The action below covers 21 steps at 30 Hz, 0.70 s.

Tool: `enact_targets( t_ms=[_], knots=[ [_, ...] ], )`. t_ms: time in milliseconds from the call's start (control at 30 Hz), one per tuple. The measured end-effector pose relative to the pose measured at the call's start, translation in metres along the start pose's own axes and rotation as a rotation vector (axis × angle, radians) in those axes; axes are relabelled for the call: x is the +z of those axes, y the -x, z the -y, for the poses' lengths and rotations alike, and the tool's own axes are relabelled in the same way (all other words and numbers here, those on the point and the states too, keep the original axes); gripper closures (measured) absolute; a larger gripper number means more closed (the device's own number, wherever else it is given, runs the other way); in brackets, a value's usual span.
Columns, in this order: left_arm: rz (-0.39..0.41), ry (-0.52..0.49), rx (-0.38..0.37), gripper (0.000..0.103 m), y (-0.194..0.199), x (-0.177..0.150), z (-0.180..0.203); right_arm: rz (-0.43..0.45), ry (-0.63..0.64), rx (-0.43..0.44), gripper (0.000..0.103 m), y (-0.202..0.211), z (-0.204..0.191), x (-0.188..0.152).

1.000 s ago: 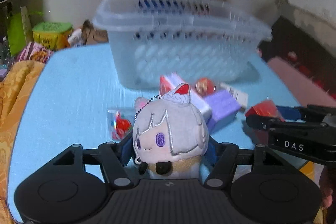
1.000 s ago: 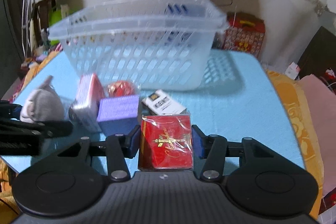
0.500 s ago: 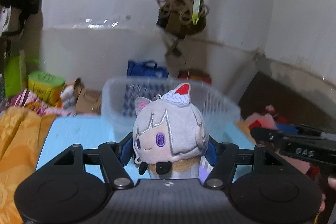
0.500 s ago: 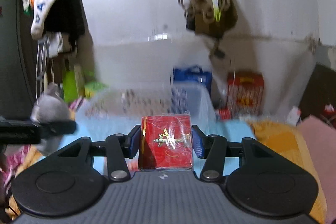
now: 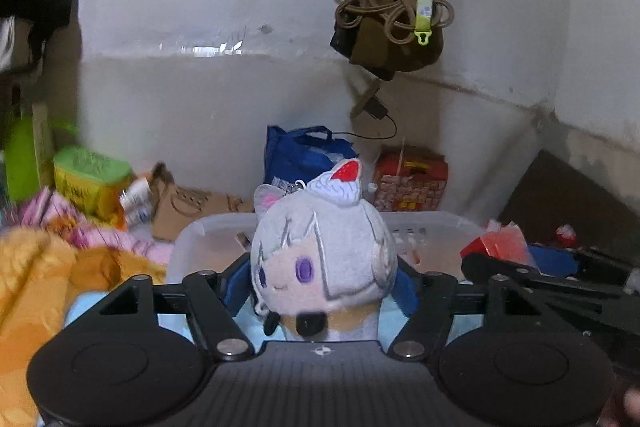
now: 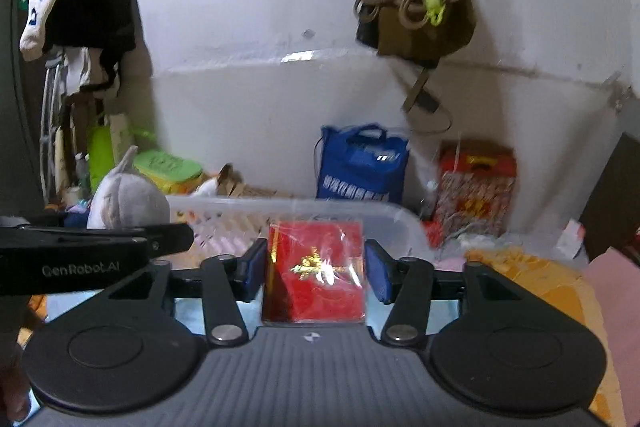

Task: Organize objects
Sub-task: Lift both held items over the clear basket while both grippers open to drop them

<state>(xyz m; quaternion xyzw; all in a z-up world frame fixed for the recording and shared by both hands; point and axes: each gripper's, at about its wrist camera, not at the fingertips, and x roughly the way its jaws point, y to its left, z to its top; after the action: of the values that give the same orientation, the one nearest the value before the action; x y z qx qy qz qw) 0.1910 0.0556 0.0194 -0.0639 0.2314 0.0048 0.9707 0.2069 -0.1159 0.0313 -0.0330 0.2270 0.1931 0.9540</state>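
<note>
**Both grippers loaded, held above the basket's near rim**

The clear basket (image 5: 432, 227) spans the middle of both views, its near rim just beyond the fingertips; blue tabletop (image 6: 188, 311) shows only in slivers under the fingers. An orange blanket (image 5: 36, 279) crowds the tabletop's left edge. The left gripper (image 5: 322, 287) is clamped on a grey plush doll (image 5: 324, 259), upright, its face toward the camera. To its right, close alongside, the right gripper (image 6: 316, 269) is closed on a red packet (image 6: 318, 267) wrapped in clear film, its fingers pressed against both sides. Beyond the basket's far rim stand a blue bag (image 6: 362, 163) and a red box (image 6: 476, 187) against the wall.
</note>
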Motion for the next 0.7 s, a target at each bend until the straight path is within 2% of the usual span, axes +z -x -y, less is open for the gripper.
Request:
enact_targets(
  t_ms=[67,100,133,200,300,400,600,700],
  knots=[
    [0.063,-0.059,0.122,0.0,0.006,-0.005,0.004,0.064,-0.034,-0.022,0.004,0.015,0.002,-0.004],
    [0.099,-0.071,0.151,0.0,0.011,-0.007,0.004,0.105,-0.044,-0.032,0.0,0.027,0.003,-0.007],
    [0.134,-0.071,0.156,0.0,0.017,-0.008,0.002,0.156,-0.05,-0.045,0.0,0.039,0.003,-0.01],
    [0.175,-0.029,0.146,0.0,0.03,-0.008,-0.006,0.192,-0.052,-0.048,0.0,0.052,0.004,-0.012],
    [0.142,0.003,0.094,0.0,0.045,-0.011,-0.012,0.206,-0.065,-0.059,0.0,0.067,0.004,-0.021],
    [0.151,-0.012,0.056,0.0,0.066,-0.032,-0.011,0.205,-0.077,-0.055,0.0,0.085,0.004,-0.043],
    [0.141,-0.06,0.026,0.0,0.09,-0.076,-0.015,0.091,-0.124,0.035,0.0,0.123,-0.009,-0.108],
    [0.107,-0.075,0.046,0.0,0.094,-0.096,-0.027,0.01,-0.047,0.076,0.0,0.13,-0.028,-0.129]
  ],
)
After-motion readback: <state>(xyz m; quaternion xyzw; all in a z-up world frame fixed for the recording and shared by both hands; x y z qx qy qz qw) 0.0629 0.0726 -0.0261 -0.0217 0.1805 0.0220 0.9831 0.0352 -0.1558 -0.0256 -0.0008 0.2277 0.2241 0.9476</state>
